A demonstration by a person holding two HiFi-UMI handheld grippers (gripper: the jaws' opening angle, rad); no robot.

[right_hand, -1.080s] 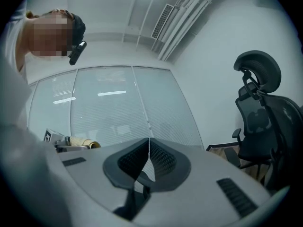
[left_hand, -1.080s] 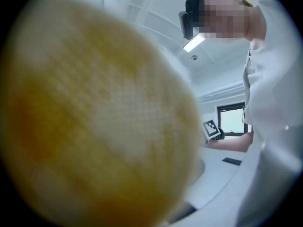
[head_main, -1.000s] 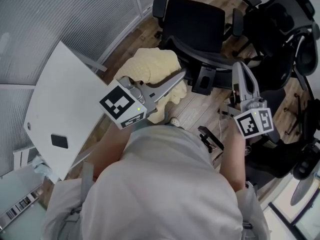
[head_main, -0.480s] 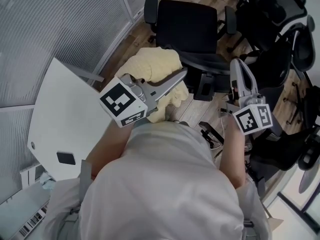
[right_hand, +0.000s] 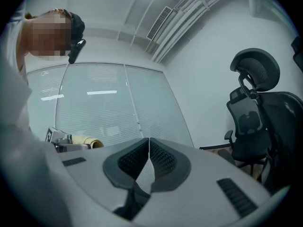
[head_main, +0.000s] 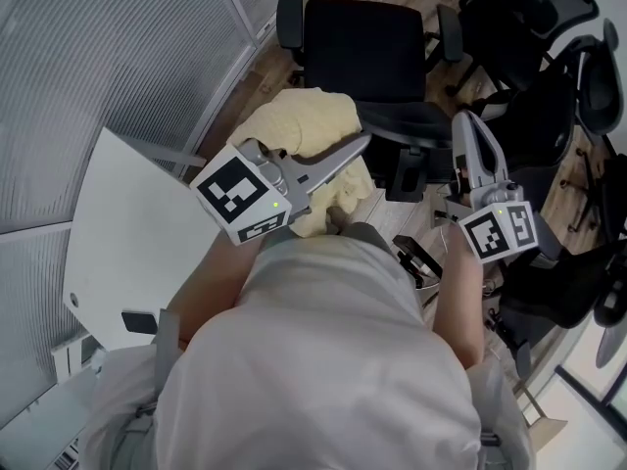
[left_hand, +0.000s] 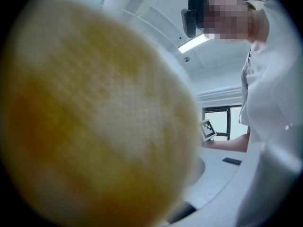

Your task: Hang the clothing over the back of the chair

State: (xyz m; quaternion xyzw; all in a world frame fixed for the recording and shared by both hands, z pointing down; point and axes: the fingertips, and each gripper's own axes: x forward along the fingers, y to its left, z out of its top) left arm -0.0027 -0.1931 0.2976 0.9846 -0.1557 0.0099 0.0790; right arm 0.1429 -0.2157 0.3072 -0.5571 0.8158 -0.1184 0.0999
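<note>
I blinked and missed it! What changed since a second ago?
The left claw carried the yellow clothing a little closer to the black chair, away from the white table. The right claw drifted along. Nothing was grabbed or dropped: the left stays shut on the clothing, the right stays shut and empty.

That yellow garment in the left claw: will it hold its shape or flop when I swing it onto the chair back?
Probably floppy: the yellow garment sags in bunched folds around the left claw. Likely light, since one claw carries it. Its fuzzy surface may grip the chair rather than slide.
</note>
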